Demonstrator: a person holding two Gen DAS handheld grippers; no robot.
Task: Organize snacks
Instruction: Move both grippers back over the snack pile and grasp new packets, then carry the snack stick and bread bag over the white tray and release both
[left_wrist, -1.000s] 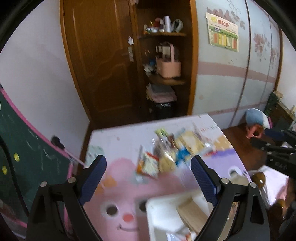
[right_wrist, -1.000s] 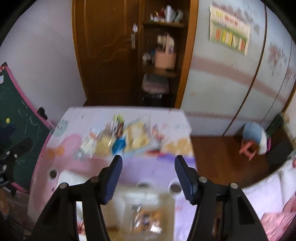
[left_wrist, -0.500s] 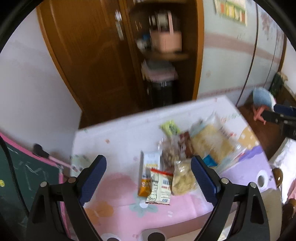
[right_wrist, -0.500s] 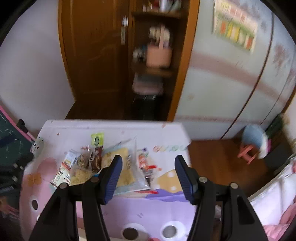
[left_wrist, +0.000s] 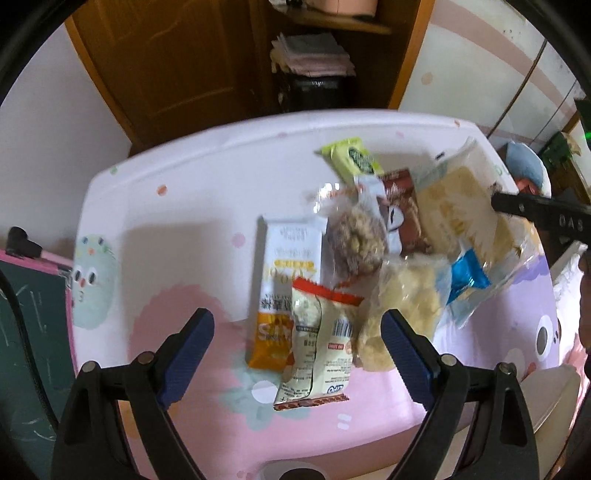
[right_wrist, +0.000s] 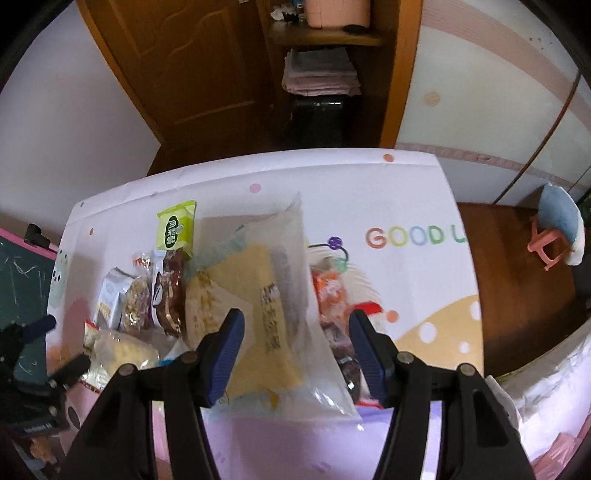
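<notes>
Clear large snack bag (right_wrist: 273, 314) lies lengthwise toward the door, between the unclenched right tool (right_wrist: 297, 352).

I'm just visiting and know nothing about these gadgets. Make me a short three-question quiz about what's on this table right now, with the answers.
1. True or false: the left gripper is clamped on a snack.
2. Which snack lies farthest back on the table? A) the lime-green packet B) the big clear bag of yellow crackers C) the white packet with an orange end
3. Fill in: the coloured letters printed on the table cover begin with the word ____.

Key
1. False: its jaws stand open above the packets.
2. A
3. GOOD
</notes>
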